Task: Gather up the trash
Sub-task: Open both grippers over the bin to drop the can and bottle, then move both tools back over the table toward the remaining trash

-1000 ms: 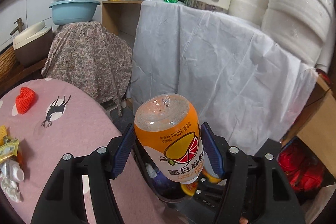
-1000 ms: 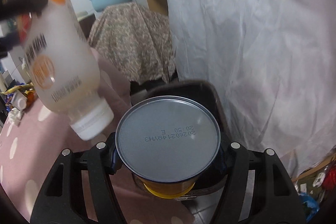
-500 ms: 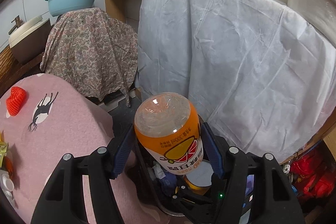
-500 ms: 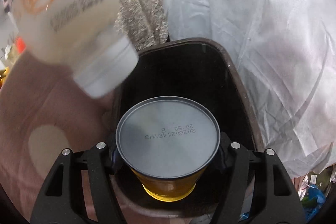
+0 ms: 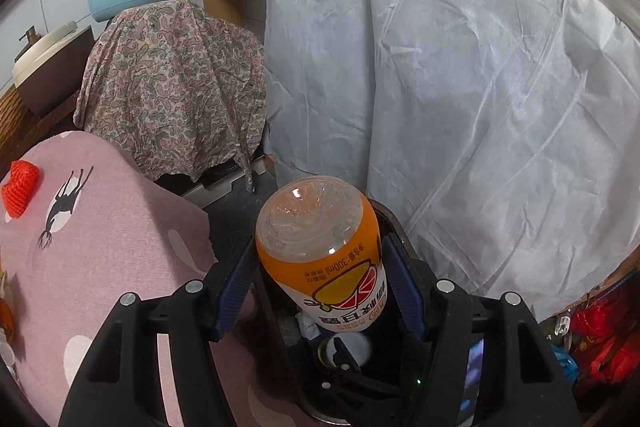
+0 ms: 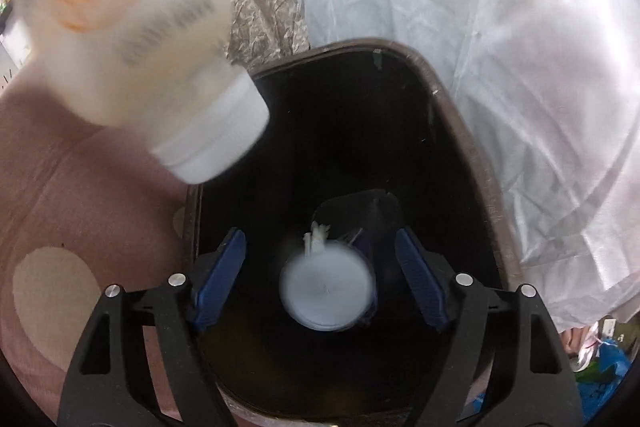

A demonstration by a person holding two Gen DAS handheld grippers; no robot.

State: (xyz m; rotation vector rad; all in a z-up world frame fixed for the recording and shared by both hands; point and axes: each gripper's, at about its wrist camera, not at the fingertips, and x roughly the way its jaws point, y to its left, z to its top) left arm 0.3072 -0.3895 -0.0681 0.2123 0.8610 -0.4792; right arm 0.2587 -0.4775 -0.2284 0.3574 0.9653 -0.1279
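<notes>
My left gripper point(image 5: 320, 287) is shut on an orange drink bottle point(image 5: 320, 255), held cap down over the dark brown trash bin point(image 5: 390, 217). The right wrist view shows the same bottle point(image 6: 132, 39), blurred, at the upper left above the bin's rim point(image 6: 452, 115). My right gripper point(image 6: 320, 283) hangs over the bin's mouth with its jaws opening. The metal-bottomed can point(image 6: 328, 291) has left the blue pads point(image 6: 420, 283) and drops, blurred, inside the bin, where some paper scraps and dark wrappers lie.
The pink-clothed table point(image 5: 100, 227) borders the bin on the left and carries a red foam net point(image 5: 20, 187). Behind stand a paisley-covered stand point(image 5: 172, 87) and a white-draped counter point(image 5: 460, 87). Red bags point(image 5: 600, 339) lie at the right.
Both grippers sank toward the bin. The right gripper's jaws spread and the can fell from between them into the bin. The left gripper kept its hold on the bottle.
</notes>
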